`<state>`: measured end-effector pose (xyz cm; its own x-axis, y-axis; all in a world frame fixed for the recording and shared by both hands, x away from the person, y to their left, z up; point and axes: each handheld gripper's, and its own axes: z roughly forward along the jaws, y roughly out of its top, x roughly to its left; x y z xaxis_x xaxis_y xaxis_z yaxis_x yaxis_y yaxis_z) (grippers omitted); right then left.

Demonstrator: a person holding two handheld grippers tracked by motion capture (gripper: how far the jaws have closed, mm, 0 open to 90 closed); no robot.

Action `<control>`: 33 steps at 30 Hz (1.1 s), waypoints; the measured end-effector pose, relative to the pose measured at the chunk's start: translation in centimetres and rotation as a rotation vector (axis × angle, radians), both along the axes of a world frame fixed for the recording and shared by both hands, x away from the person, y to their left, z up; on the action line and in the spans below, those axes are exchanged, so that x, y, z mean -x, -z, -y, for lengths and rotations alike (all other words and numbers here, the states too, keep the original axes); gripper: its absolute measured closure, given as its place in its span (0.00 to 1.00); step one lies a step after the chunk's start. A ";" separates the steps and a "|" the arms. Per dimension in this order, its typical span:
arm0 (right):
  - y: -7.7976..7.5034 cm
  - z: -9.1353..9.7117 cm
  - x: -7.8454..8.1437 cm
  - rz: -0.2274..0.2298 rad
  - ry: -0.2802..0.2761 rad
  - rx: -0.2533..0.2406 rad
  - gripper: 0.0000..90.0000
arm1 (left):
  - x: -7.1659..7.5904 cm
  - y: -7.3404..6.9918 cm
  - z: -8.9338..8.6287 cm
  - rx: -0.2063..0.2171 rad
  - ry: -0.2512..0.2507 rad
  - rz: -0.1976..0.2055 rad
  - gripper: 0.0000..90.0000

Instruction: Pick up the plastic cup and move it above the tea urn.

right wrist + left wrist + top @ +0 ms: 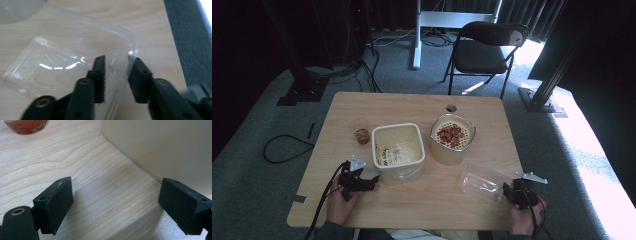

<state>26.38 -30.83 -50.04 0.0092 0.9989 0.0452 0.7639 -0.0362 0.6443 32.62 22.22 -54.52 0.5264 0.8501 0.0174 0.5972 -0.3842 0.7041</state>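
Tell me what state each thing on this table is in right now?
Clear lid: lying flat, its rim between the right gripper's jaws.
Right gripper: jaws part-closed around the lid's rim.
Left gripper: open, empty, beside the tub.
Tub: open, upright, pale scraps inside.
Strainer pot: upright, brown pieces in it.
Cup: upright, reddish-brown contents at the bottom.
Chair: unfolded, empty.

Wooden table (422, 200) carries cup (361, 132), cream tub (398, 150), strainer bowl (452, 137), clear lid (482, 182)
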 end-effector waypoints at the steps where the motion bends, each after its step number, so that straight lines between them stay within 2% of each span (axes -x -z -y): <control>1: 0.0 0.0 -0.2 -0.001 -0.006 -0.002 0.80 | 0.0 0.0 0.0 0.000 0.000 0.000 0.14; 6: 0.0 0.0 -2.9 0.000 -0.091 0.020 0.86 | 0.0 0.0 0.0 0.000 0.000 0.000 0.14; 7: 0.0 0.0 -3.6 0.015 -0.119 0.031 0.86 | 0.0 0.0 0.0 0.000 0.000 0.000 0.14; 8: 0.0 0.0 -3.6 0.015 -0.119 0.031 0.86 | 0.0 0.0 0.0 0.000 0.000 0.000 0.14; 10: 0.2 0.3 -4.6 0.023 -0.158 0.051 0.82 | 0.0 0.0 0.0 0.001 -0.001 0.000 0.14; 12: 0.3 0.5 -5.0 0.018 -0.177 0.057 0.71 | 0.0 0.0 0.0 0.001 -0.001 0.000 0.14; 13: 0.2 0.6 -5.0 0.017 -0.178 0.056 0.67 | 0.0 0.0 0.0 0.000 0.000 0.000 0.15; 14: 0.2 0.6 -4.2 0.021 -0.188 0.061 0.59 | 0.0 0.0 0.0 0.000 0.000 0.000 0.14; 16: 0.3 0.6 -3.9 0.022 -0.191 0.062 0.57 | 0.0 0.0 0.0 0.001 -0.001 0.000 0.15; 17: 0.9 0.7 -3.2 0.003 -0.215 0.033 0.59 | 0.0 0.0 0.0 0.000 0.000 0.000 0.14; 19: 1.2 0.7 -3.0 -0.003 -0.218 0.034 0.60 | 0.0 0.0 0.0 0.000 0.000 0.000 0.14; 20: 1.4 1.0 -2.8 0.003 -0.219 0.015 0.70 | 0.0 0.0 0.0 0.000 0.000 0.000 0.14; 24: 1.2 1.2 -2.8 0.022 -0.210 0.007 0.72 | 0.0 0.0 0.0 0.000 0.000 0.000 0.15; 26: 0.9 1.1 -3.0 0.027 -0.216 0.011 0.67 | 0.0 0.0 0.0 0.001 -0.001 0.000 0.14; 27: 0.4 1.0 -2.9 0.040 -0.225 0.021 0.59 | 0.0 0.0 0.0 0.001 -0.001 0.000 0.14; 31: -0.4 1.1 -2.4 0.040 -0.237 0.029 0.53 | 0.0 0.0 0.0 0.000 0.000 0.000 0.15; 33: -0.7 1.2 -1.7 0.026 -0.243 0.013 0.52 | 0.0 0.0 0.0 0.001 -0.001 0.000 0.14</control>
<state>28.09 -32.06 -49.37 -0.2326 0.9721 0.0291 0.7323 0.1554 0.6630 32.62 22.22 -54.52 0.5258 0.8504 0.0168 0.5973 -0.3832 0.7045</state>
